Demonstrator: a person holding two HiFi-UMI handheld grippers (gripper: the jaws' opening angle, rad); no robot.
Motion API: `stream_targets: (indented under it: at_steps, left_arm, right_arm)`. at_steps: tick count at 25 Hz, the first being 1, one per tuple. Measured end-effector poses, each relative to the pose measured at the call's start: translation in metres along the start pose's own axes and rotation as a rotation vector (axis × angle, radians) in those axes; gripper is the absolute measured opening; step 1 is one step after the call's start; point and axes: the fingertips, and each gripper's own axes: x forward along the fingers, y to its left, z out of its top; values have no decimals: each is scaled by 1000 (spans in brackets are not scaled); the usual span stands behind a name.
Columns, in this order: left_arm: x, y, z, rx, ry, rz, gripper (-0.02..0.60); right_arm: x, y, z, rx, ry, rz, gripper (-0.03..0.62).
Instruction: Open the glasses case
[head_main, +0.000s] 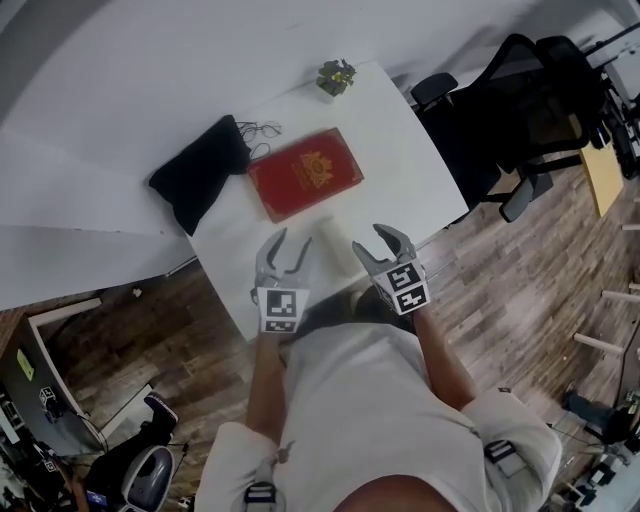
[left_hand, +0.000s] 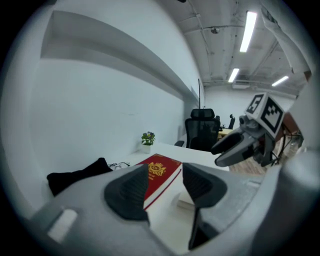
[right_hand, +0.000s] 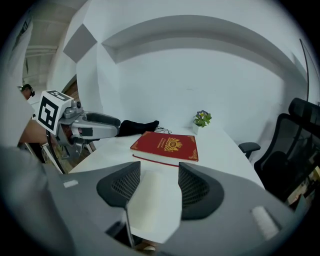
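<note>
A white glasses case (head_main: 335, 240) lies shut near the front edge of the white table (head_main: 400, 150), lengthwise between my two grippers. My left gripper (head_main: 292, 245) hovers just left of it with its jaws apart and empty; in the left gripper view (left_hand: 165, 187) the case (left_hand: 186, 200) shows low between the jaws. My right gripper (head_main: 368, 240) hangs just right of the case, also open. In the right gripper view (right_hand: 159, 186) the case (right_hand: 150, 202) lies between and beyond the pads, which do not touch it.
A red book (head_main: 305, 173) lies behind the case. A black pouch (head_main: 200, 170) and a pair of glasses (head_main: 262, 130) sit at the table's left back, a small potted plant (head_main: 336, 76) at the far end. Black office chairs (head_main: 520, 110) stand to the right.
</note>
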Motion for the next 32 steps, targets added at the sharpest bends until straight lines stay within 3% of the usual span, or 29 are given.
stream_targets:
  at_steps: [12,23,32]
  left_arm:
    - [27,-6,-35,1,71,-67,210]
    - [45,-10,-70,-17,143,-77,212]
    - [52,-12,-90,-22,182,-94,210]
  right_arm:
    - [25,12,-35,-1,111,26,227]
    - [44,26,-58,-20,177,78,227]
    - [54,30,-69,-17,207,72,227]
